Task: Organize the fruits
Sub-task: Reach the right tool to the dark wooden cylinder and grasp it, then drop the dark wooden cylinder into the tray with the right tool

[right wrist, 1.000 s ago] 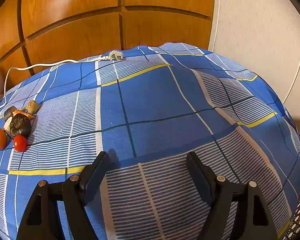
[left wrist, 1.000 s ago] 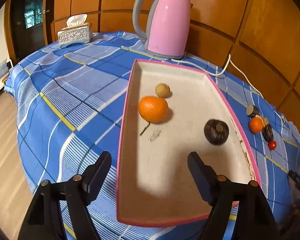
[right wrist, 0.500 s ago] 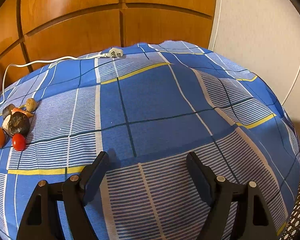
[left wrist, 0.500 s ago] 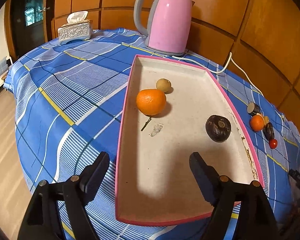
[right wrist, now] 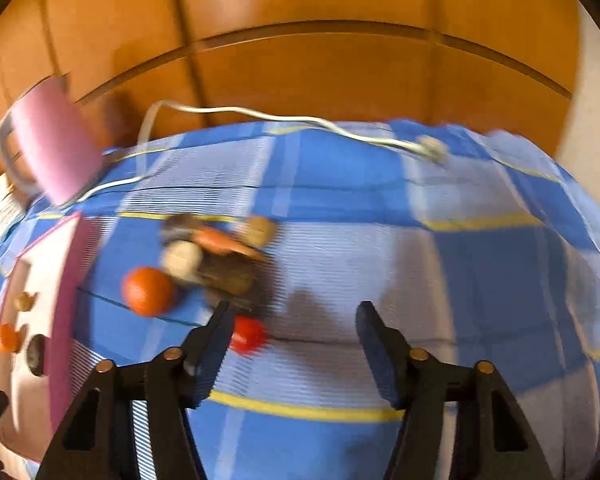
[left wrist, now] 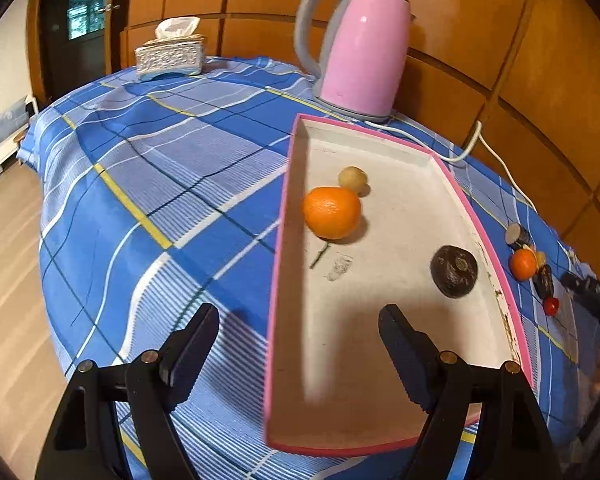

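The left gripper point(left wrist: 298, 334) hangs over the near end of the pink-rimmed tray point(left wrist: 278, 280), jaws spread wide with nothing between them, one finger over the blue checked cloth point(left wrist: 160, 168) and the other over the tray floor. Inside the tray sit three fruits: a big orange point(left wrist: 332, 212), a small tan round fruit point(left wrist: 353, 178) touching it on the far side, and a dark brown fruit point(left wrist: 454, 271) well apart, near the right rim. A thin green stem point(left wrist: 319, 255) lies just in front of the orange.

Over on the right, the picture is smeared with blur. The right gripper point(right wrist: 294, 320) points down at the cloth, and its jaws have just been closing, yet they stand apart and grip nothing. A little red tomato point(right wrist: 249, 334) lies just beside the left fingertip, partly behind it; whether the two touch I cannot tell. Just beyond it sits the loose heap of fruit on the desk: a small orange point(right wrist: 148, 291), a dark lumpy fruit point(right wrist: 230, 278), a pale round one point(right wrist: 181, 259), and a tan one point(right wrist: 260, 231) at the back. All of it rests outside the tray, close to the pink rim.

At the far edge of the desk stands the pink kettle point(left wrist: 360, 48), its white cord point(right wrist: 260, 114) trailing across the cloth to a plug point(right wrist: 432, 148). A silver tissue box point(left wrist: 169, 56) sits at the far left corner.
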Demonstrator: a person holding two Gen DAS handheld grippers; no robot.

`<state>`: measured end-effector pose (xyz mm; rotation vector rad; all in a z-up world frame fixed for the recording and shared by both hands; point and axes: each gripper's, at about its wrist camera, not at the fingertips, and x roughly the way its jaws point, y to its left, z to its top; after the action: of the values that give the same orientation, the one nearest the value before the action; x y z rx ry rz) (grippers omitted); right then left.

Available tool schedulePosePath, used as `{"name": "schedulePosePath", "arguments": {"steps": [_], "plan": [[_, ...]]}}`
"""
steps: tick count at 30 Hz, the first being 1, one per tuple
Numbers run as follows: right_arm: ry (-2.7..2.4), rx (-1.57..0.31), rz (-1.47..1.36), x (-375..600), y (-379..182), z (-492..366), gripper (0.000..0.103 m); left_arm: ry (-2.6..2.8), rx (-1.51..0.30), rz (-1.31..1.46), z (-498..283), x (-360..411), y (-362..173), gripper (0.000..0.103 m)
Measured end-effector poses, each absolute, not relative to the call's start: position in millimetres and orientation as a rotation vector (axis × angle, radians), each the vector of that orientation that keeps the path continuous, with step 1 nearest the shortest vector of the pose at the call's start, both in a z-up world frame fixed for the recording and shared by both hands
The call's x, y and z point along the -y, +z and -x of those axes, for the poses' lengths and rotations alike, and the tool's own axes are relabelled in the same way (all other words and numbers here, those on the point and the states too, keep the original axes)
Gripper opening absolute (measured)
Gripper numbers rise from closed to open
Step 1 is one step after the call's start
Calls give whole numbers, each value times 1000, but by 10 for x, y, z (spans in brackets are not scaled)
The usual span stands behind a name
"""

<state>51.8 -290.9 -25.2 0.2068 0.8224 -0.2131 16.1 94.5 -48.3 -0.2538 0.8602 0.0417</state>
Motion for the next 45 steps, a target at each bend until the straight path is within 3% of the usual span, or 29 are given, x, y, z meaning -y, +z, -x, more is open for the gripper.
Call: {"name": "schedulePosePath", "arguments": {"steps": [13,14,15,16,32,45], "plan": [[-100,-894,-76,2347,-190,-1589,59,100,-902,300,-185,-1097,-613,84],[-98,-909,-68,2331,-239,-1641,57,106,-906,305,-186,-1111,-623,85],[-89,-925,-53,2309,-291,-1691,35,110,-909,309,-185,-1119,-632,85],[-77,-940,-33,2290,-332,-1718,28,116,-913,313,-189,-1127,-642,86],[104,-786,-129,2117,125,-1171,28,102,-919,296,-168,-1054,-638,88],[379,-882,-150,1119,16,-1202,28,91,-911,294,-79,-1066,-595,88]]}}
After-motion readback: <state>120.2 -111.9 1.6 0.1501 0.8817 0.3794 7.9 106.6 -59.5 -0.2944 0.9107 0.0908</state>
